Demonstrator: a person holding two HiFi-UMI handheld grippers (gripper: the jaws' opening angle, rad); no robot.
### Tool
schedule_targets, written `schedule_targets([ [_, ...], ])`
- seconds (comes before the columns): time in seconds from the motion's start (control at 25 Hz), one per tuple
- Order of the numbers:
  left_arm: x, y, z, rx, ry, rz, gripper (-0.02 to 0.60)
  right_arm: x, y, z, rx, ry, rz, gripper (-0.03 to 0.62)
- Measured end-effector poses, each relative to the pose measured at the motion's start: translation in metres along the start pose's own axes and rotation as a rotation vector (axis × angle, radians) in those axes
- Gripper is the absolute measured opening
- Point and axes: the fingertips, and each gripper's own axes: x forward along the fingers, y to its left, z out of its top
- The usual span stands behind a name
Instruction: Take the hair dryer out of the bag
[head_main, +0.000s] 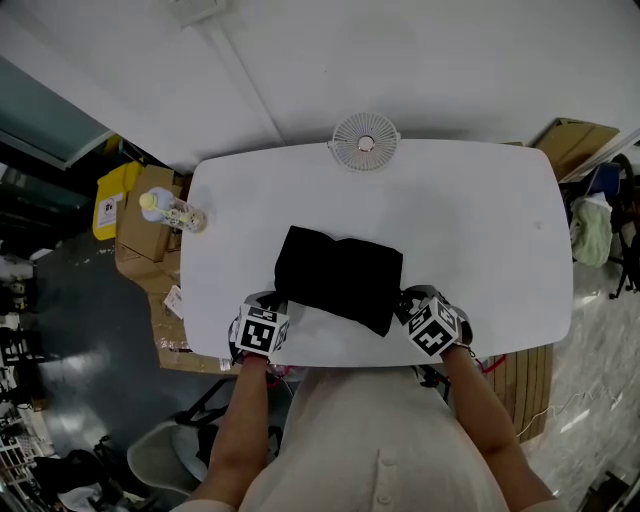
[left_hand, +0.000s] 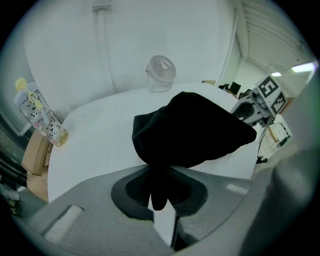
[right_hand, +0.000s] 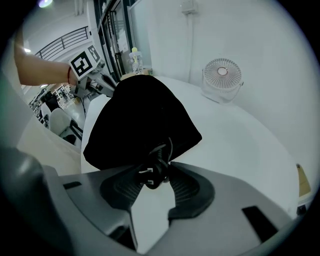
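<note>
A black cloth bag lies on the white table near its front edge. My left gripper is at the bag's left near corner, shut on a fold of the bag's cloth. At the bag's right near corner my right gripper is shut on a black two-prong plug with its bundled cord, which comes out of the bag's mouth. The hair dryer's body is hidden inside the bag. Each gripper shows in the other's view, the right gripper and the left gripper.
A small white desk fan stands at the table's far edge. A patterned bottle with a yellow cap stands at the left edge. Cardboard boxes sit on the floor to the left, more clutter to the right.
</note>
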Motion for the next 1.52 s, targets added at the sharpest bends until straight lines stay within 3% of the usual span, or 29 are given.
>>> schedule_targets([
  [0.24, -0.003, 0.002, -0.001, -0.051, -0.016, 0.009, 0.043, -0.009, -0.009, -0.017, -0.029, 0.007, -0.007, 0.163],
  [0.56, -0.007, 0.008, 0.003, -0.108, -0.036, 0.04, 0.043, -0.024, -0.022, -0.039, -0.144, 0.03, 0.016, 0.163],
  [0.84, -0.015, 0.017, 0.003, -0.157, -0.056, 0.071, 0.043, -0.04, -0.048, -0.07, -0.152, 0.07, -0.013, 0.163],
  [1.08, -0.021, 0.023, -0.003, -0.186, -0.052, 0.084, 0.043, -0.048, -0.058, -0.089, -0.097, 0.072, -0.013, 0.163],
  [1.24, -0.022, 0.019, -0.007, -0.191, -0.043, 0.089, 0.044, -0.048, -0.054, -0.091, -0.056, 0.052, 0.008, 0.171],
  [1.32, -0.022, 0.017, -0.007, -0.194, -0.044, 0.089, 0.043, -0.053, -0.053, -0.085, -0.007, 0.011, 0.032, 0.256],
  [1.52, -0.023, 0.016, -0.005, -0.197, -0.054, 0.089, 0.044, -0.074, -0.047, -0.034, -0.012, -0.117, 0.066, 0.27],
])
